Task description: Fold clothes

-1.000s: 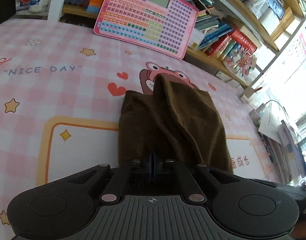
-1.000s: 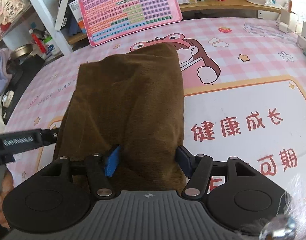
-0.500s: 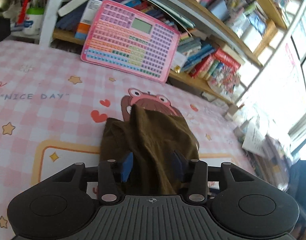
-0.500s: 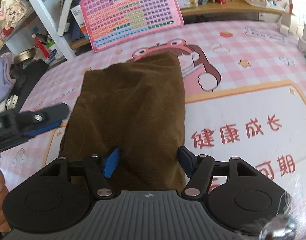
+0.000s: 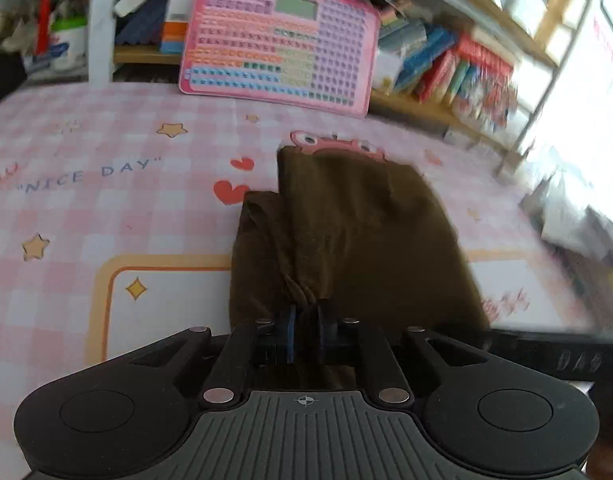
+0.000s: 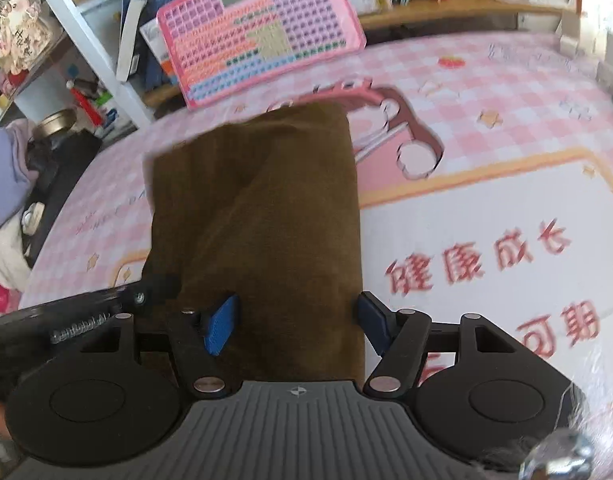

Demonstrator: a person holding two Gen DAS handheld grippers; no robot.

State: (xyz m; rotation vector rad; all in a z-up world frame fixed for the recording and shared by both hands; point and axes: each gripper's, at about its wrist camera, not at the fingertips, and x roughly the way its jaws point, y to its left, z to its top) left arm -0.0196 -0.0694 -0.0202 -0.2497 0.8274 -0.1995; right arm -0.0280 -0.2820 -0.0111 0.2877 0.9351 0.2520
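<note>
A brown folded garment lies on the pink checked table mat. My left gripper is shut on a bunched fold at the garment's near edge. In the right wrist view the same garment runs away from me, and my right gripper is open with a blue pad on either side of its near end. The left gripper's arm shows at the garment's left edge.
A pink keyboard toy leans on a bookshelf at the back of the mat. A white shelf post and clutter stand at the left. Papers are piled at the mat's right edge.
My left gripper, open around the garment half a second ago, has shut on its near fold. The right gripper stays open around the garment. Both views have shifted and blurred a little.
</note>
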